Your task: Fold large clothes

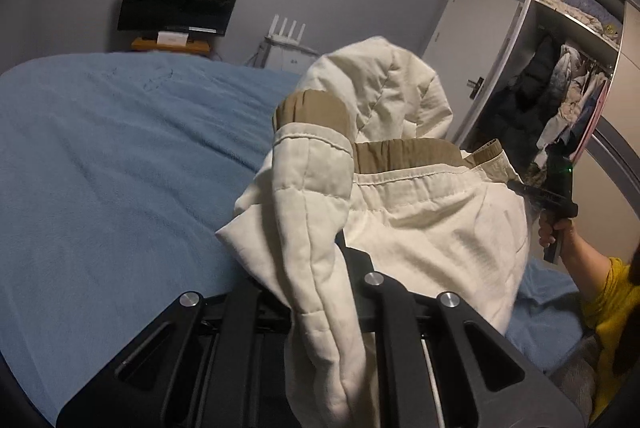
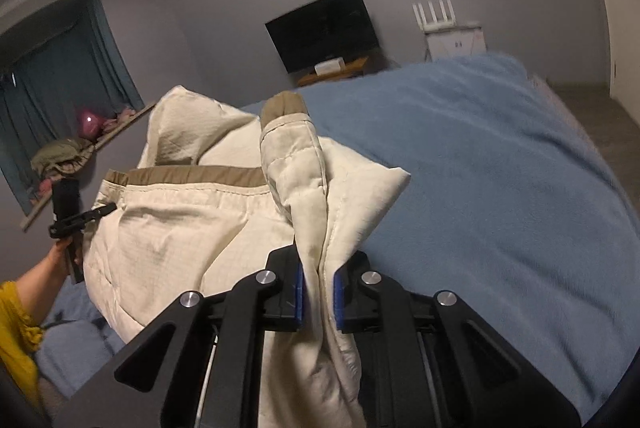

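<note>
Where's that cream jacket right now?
The cream jacket hangs above the near edge of the blue bed, stretched between the left gripper and the right gripper, each shut on one end.

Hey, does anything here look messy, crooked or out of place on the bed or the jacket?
Only the cream jacket: it hangs bunched between the left claw and right claw, and a tan-cuffed sleeve flops over the front instead of lying flat. The blue blanket looks smooth, with no spills or damage in view.
</note>
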